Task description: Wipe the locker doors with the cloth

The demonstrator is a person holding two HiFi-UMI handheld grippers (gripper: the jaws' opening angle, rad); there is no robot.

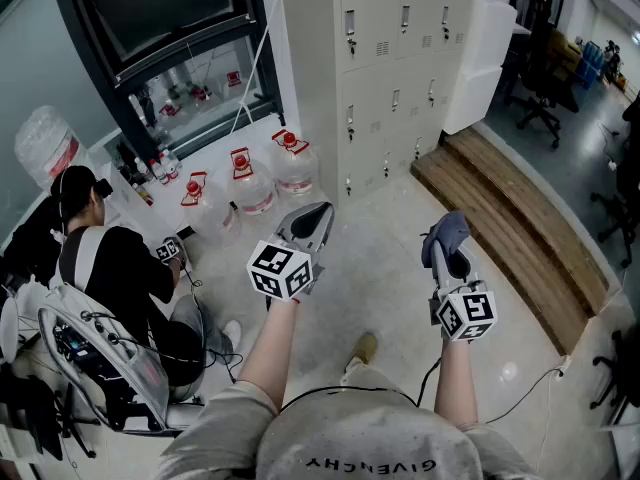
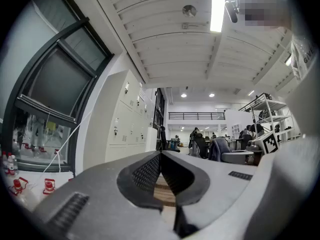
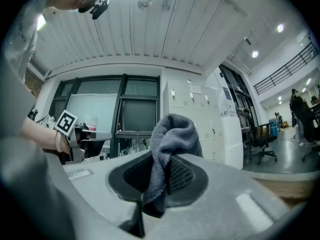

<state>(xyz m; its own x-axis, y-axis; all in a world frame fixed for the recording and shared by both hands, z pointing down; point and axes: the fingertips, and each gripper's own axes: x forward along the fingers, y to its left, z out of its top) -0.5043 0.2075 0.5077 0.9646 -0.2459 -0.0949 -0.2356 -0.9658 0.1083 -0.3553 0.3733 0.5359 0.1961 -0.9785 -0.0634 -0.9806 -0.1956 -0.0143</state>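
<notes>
- Right gripper: jaws clamped on the cloth, which bunches up past the tips.
- Left gripper: jaws together, nothing in them.
- Lockers are ahead and well apart from both grippers; no contact.
- Step, I'd say: approach, wiping not yet begun.
- Next move: close in and press the cloth flat on a door.

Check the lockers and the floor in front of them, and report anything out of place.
Nothing stands out. The locker doors all look shut and flush, the floor before them shows no spill, and the cloth sits bunched in the right claw. The left claw is shut and empty.
</notes>
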